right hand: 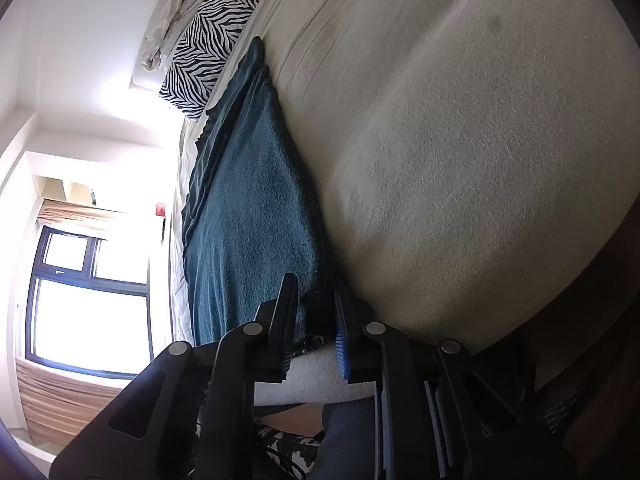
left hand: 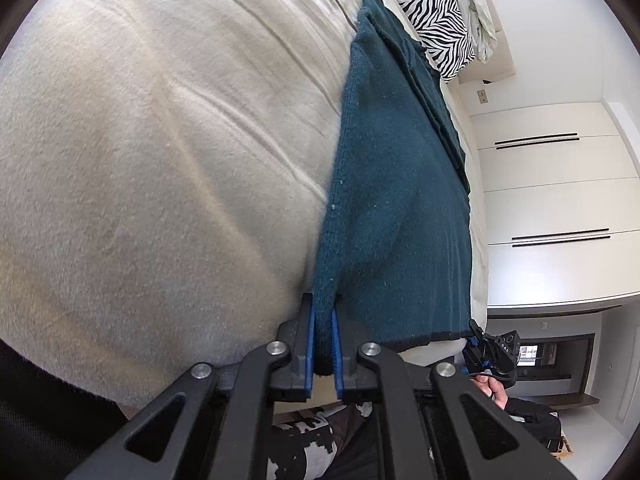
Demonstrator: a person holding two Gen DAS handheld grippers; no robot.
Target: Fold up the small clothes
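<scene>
A dark teal knitted garment (left hand: 396,208) lies stretched along the cream blanket of a bed (left hand: 160,160). My left gripper (left hand: 323,322) is shut on the garment's near corner, and the knit is pinched into a ridge between the blue pads. In the right wrist view the same garment (right hand: 248,208) runs away from me. My right gripper (right hand: 316,312) is shut on its other near corner, with bunched dark cloth filling the gap between the fingers. The left wrist view also shows the right gripper (left hand: 486,346) at the garment's hem, with a hand (left hand: 496,392) behind it.
A zebra-print pillow (left hand: 432,12) and rumpled white bedding (left hand: 476,4) lie at the bed's far end. White wardrobe doors (left hand: 552,184) stand past the bed's far side. A bright window (right hand: 88,280) shows in the right wrist view. The bed's near edge (right hand: 320,372) lies under both grippers.
</scene>
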